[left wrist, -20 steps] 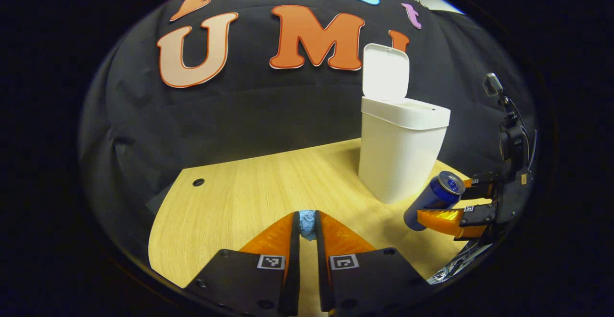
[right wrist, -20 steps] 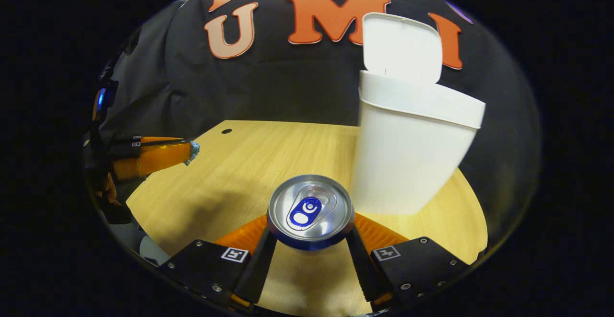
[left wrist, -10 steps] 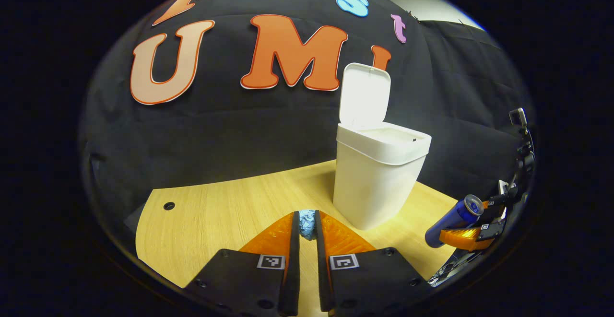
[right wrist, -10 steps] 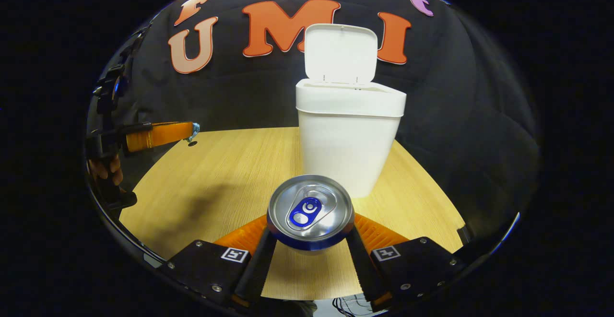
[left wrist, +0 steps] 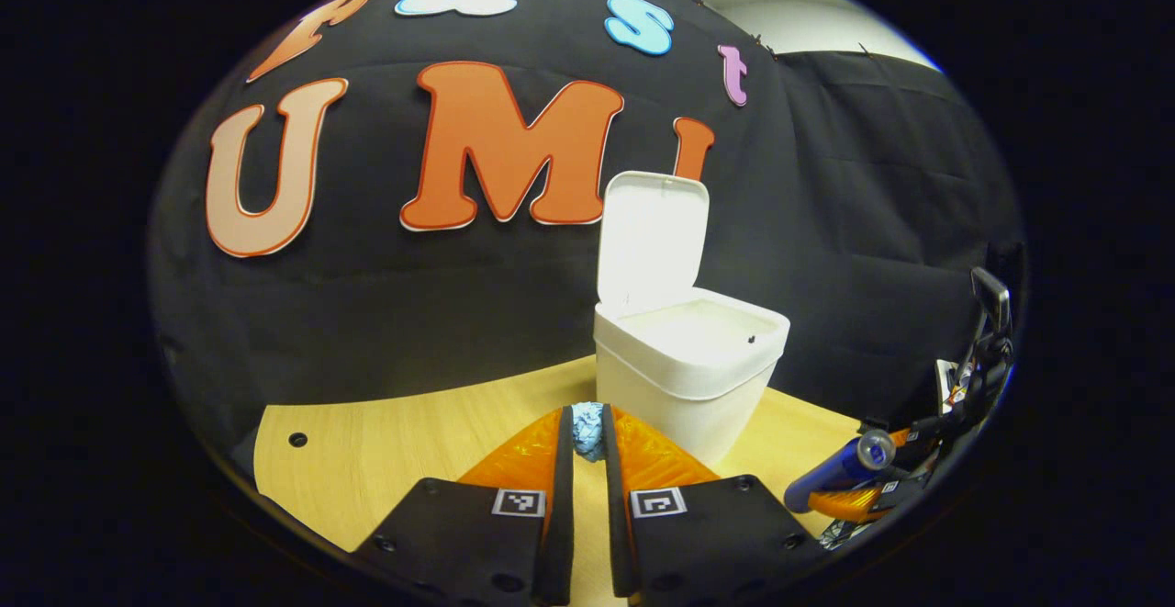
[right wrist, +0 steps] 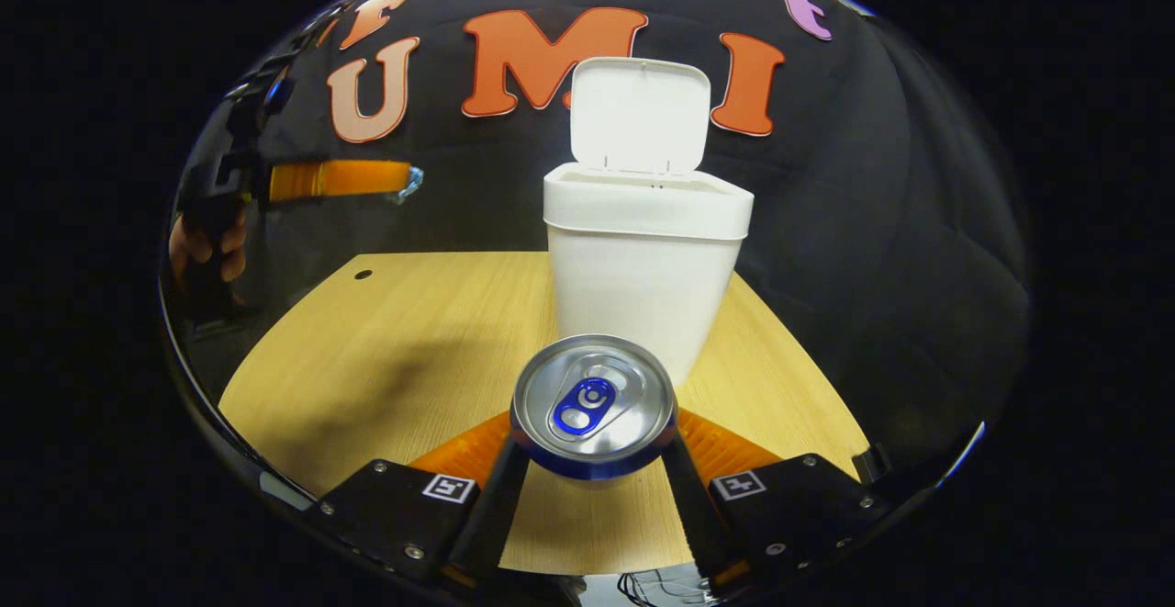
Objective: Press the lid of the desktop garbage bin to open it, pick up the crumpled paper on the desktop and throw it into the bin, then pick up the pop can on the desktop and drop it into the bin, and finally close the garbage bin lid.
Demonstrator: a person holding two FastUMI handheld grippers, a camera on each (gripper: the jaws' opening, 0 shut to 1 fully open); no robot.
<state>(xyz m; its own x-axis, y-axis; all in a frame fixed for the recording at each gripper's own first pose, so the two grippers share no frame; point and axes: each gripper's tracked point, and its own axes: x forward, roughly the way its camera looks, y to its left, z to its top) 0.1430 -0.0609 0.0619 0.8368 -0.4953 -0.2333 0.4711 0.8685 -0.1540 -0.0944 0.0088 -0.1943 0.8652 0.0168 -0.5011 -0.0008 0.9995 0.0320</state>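
The left gripper (left wrist: 587, 437) pinches the blue crumpled paper (left wrist: 587, 429) up in the air, left of the white bin (right wrist: 643, 258). The bin's lid (right wrist: 640, 114) stands open at the far side. The right gripper (right wrist: 595, 460) squeezes the pop can (right wrist: 594, 405) nearby.

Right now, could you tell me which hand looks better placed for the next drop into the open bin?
Left, probably. Its tongs grip the crumpled paper, due first, raised near the open bin. The right tongs hold the pop can lower, short of it.
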